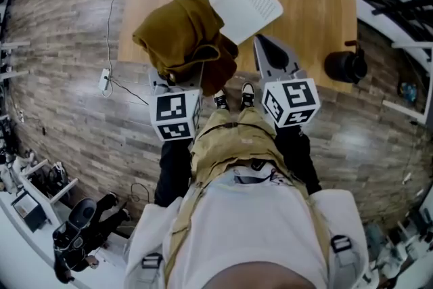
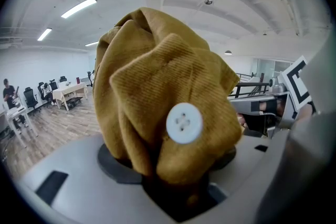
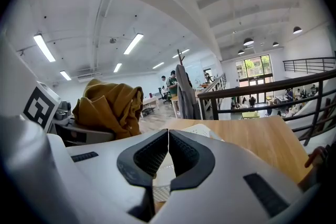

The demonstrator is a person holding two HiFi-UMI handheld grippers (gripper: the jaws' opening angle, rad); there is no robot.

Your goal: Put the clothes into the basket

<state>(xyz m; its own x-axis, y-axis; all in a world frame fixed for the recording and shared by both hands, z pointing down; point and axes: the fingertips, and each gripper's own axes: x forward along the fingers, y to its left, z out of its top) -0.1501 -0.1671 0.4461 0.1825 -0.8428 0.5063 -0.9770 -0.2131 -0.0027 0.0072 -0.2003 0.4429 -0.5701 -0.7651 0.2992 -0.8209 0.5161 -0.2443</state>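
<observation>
A bunched mustard-yellow corduroy garment (image 1: 181,34) with a darker brown fold hangs over the table's near edge, in front of the white plastic basket (image 1: 237,0). My left gripper (image 1: 193,78) is shut on it. In the left gripper view the cloth (image 2: 157,92) fills the jaws, with a white button (image 2: 184,122) facing the camera. My right gripper (image 1: 270,54) hovers just right of the garment, over the table edge. Its jaws (image 3: 168,136) are shut, tips touching, with nothing between them. The right gripper view shows the garment (image 3: 110,107) at the left and the basket's rim (image 3: 202,131) behind the jaws.
The wooden table (image 1: 311,3) carries a black round object (image 1: 345,65) near its right edge. A cable with a plug (image 1: 105,81) lies on the plank floor at the left. The person's shoes (image 1: 233,98) stand by the table. A railing (image 3: 273,86) runs at the right.
</observation>
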